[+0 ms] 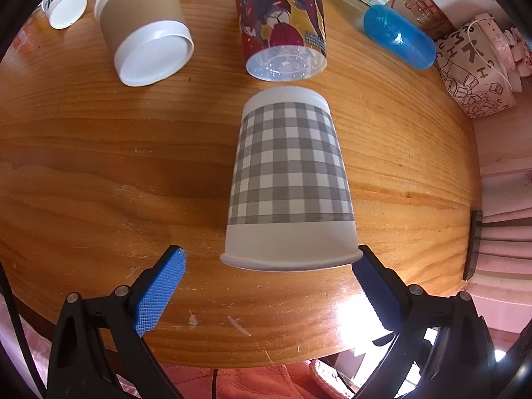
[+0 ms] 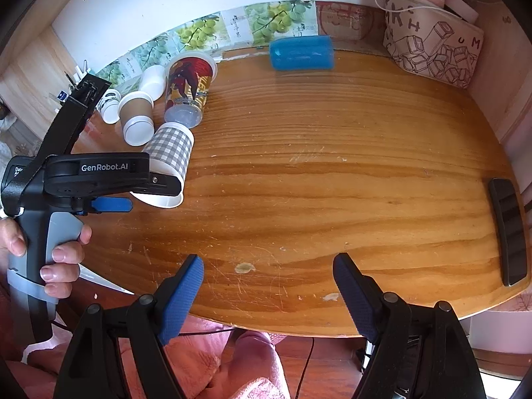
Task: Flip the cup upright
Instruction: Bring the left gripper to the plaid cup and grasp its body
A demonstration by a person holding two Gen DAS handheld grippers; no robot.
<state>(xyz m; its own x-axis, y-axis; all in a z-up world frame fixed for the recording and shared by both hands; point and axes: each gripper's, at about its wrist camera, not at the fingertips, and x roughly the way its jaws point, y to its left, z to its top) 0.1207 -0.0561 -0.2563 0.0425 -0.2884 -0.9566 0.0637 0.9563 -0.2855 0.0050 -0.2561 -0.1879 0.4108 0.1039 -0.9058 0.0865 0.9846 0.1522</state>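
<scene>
A grey-and-white checked paper cup (image 1: pixel 289 179) stands upside down on the wooden table (image 1: pixel 99 166), rim down. My left gripper (image 1: pixel 269 259) is open, its blue pads either side of the cup's rim; the right pad touches the rim, the left pad stands apart. In the right wrist view the same cup (image 2: pixel 169 153) sits at the left, partly hidden by the left gripper (image 2: pixel 133 196). My right gripper (image 2: pixel 267 266) is open and empty over the table's near edge.
Behind the checked cup lie a printed red plastic cup (image 1: pixel 282 26), a brown paper cup (image 1: pixel 146 30) and a small white cup (image 1: pixel 65 3). A blue case (image 1: pixel 399 36) and a pink pouch (image 1: pixel 475 69) sit at the back right. A black phone (image 2: pixel 508 229) lies at the right edge.
</scene>
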